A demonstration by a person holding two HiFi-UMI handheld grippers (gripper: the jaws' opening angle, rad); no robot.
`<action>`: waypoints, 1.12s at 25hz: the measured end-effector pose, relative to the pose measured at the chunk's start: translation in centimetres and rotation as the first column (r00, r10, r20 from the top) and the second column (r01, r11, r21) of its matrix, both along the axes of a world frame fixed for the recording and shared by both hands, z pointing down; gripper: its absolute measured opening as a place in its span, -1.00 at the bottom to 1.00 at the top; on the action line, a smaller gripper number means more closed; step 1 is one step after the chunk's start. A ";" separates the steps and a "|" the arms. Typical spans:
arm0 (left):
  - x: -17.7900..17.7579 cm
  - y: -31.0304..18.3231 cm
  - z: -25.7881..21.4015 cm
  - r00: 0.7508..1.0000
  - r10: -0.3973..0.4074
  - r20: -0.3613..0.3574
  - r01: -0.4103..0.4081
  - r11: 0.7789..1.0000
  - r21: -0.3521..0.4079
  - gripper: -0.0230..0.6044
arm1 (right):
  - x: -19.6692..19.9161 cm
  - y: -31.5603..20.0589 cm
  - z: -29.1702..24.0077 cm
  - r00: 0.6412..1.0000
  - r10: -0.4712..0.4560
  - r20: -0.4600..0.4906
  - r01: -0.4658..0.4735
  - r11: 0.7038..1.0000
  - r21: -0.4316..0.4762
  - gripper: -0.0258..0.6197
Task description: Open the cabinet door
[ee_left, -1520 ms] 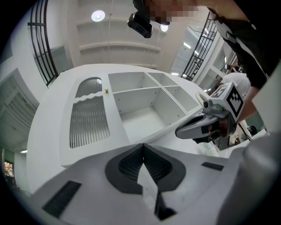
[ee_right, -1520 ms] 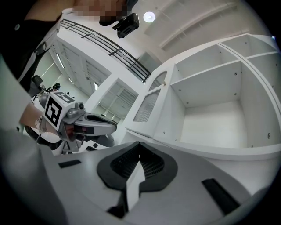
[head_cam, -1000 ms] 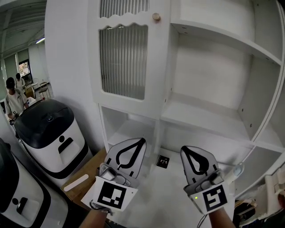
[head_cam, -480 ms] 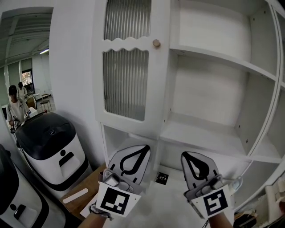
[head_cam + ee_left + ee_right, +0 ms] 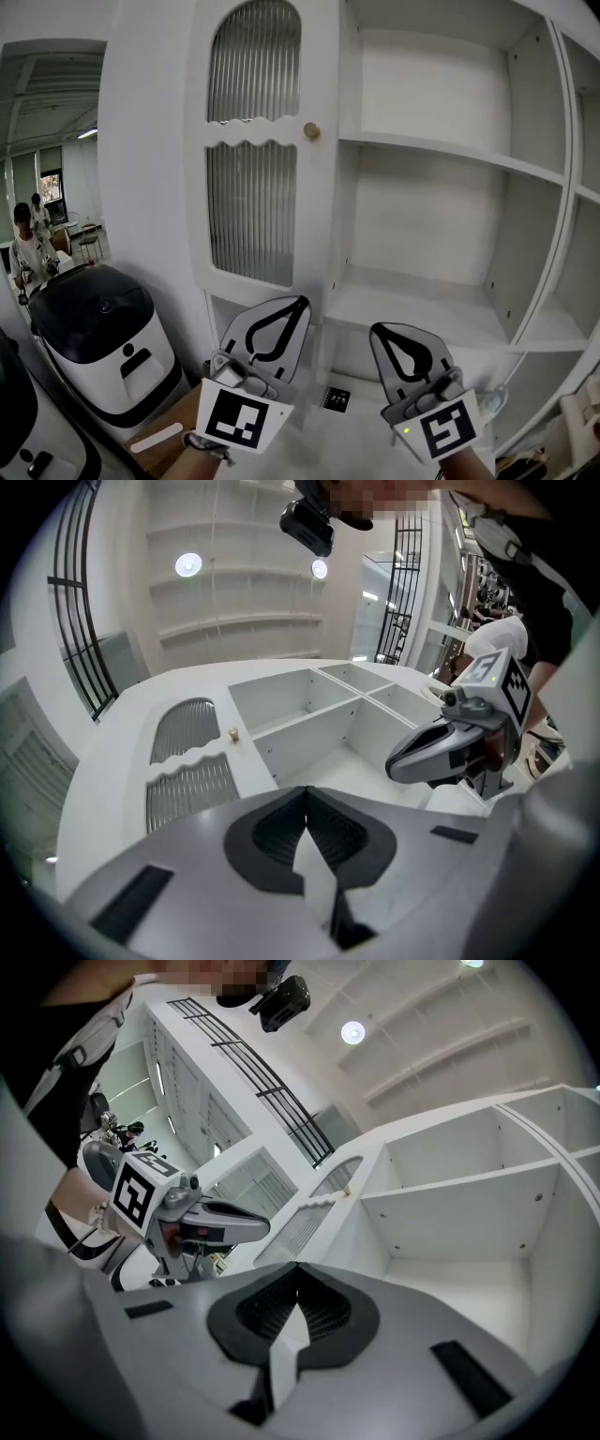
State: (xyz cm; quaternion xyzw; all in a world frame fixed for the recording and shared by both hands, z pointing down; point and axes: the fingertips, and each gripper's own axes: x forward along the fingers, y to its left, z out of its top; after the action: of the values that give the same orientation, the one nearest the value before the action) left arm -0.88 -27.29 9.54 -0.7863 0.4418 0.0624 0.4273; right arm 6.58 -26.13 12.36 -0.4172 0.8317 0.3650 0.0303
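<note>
- Well below the knob (image 5: 310,130), the left gripper (image 5: 292,311) and right gripper (image 5: 389,336) both hang with jaws pinched together on nothing
- My guess at the risk: shut jaws can't take that small round knob, and a shallow pinch would probably just slip off once you pull
- Door (image 5: 258,187) sits shut on the left half of the white cabinet (image 5: 150,141), facing the camera flat-on, long side straight up and down, knob on its right edge next to the open shelves (image 5: 441,159)
</note>
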 end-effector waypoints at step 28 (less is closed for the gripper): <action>-0.7 -4.8 -13.4 0.993 -0.049 -0.105 0.063 0.989 0.133 -0.64 | 0.9 -0.5 -5.7 1.000 -0.018 0.002 0.018 0.998 0.063 -0.92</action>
State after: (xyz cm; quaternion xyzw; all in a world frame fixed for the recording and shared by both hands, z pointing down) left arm -1.53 -32.06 -3.86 -0.7383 0.4796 0.1201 0.4587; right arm 7.45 -26.65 6.62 -0.4092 0.8234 0.3903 0.0479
